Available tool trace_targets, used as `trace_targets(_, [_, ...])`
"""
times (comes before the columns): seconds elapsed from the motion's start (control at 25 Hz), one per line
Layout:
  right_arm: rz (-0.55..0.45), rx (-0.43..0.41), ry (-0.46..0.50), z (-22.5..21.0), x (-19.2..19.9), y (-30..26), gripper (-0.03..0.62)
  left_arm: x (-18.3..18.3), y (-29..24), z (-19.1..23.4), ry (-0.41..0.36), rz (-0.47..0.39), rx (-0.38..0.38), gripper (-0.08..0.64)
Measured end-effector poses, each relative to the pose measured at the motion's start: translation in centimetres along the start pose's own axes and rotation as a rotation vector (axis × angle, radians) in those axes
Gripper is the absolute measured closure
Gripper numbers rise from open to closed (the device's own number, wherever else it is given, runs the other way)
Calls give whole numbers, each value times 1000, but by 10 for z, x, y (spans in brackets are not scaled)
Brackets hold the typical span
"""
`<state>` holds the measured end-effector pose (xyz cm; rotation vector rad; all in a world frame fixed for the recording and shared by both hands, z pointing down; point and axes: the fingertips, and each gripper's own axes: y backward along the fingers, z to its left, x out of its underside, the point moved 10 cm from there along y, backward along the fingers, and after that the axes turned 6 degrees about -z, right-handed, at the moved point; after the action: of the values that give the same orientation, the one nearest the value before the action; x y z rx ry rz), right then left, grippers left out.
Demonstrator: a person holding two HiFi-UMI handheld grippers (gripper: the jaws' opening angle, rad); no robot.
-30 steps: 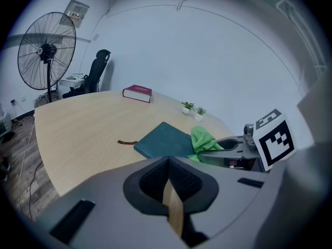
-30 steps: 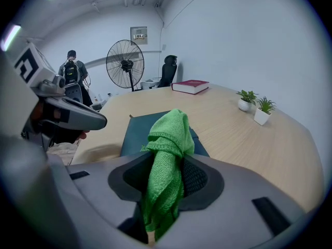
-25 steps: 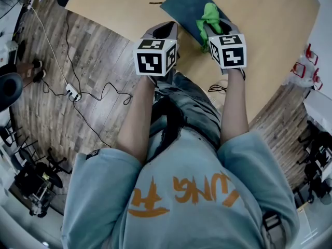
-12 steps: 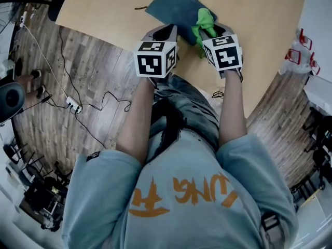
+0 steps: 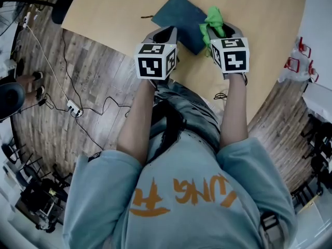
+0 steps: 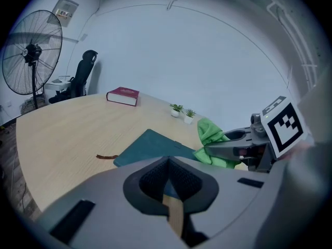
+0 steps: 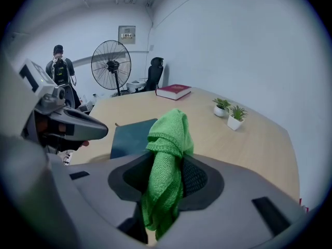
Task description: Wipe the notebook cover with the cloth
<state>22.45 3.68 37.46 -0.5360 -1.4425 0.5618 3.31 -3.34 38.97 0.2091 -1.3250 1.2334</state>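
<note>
A dark teal notebook (image 5: 179, 19) lies flat on the wooden table (image 5: 114, 9), just ahead of both grippers. My right gripper (image 5: 218, 31) is shut on a bright green cloth (image 5: 213, 18), which bunches up above the jaws at the notebook's right near corner. In the right gripper view the cloth (image 7: 166, 160) hangs between the jaws of the right gripper (image 7: 166, 183), with the notebook (image 7: 130, 136) to its left. My left gripper (image 5: 165, 35) is shut and holds nothing, hovering at the notebook's near edge. The left gripper view shows the notebook (image 6: 150, 147) beyond the left gripper (image 6: 174, 191).
A thin brown strap (image 6: 105, 156) lies beside the notebook. At the table's far side are a red book (image 6: 123, 95) and two small potted plants (image 6: 181, 111). A fan (image 6: 31, 53), an office chair (image 6: 85, 69) and a standing person (image 7: 59, 69) are beyond. Cables (image 5: 72, 92) run over the floor.
The right gripper with the cloth has shifted slightly right, toward the notebook's right corner. The left gripper has barely moved.
</note>
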Motion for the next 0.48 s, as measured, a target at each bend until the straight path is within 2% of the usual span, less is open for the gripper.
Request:
trace_targets(0.36, [-86,-56,14,28,-50,-49,460,-32,1,54,39,-39,-62,546])
trace_targets(0.48, [-78,-82,23,36,-67,-75,460,-44,-4,75,51,-39,-76,546])
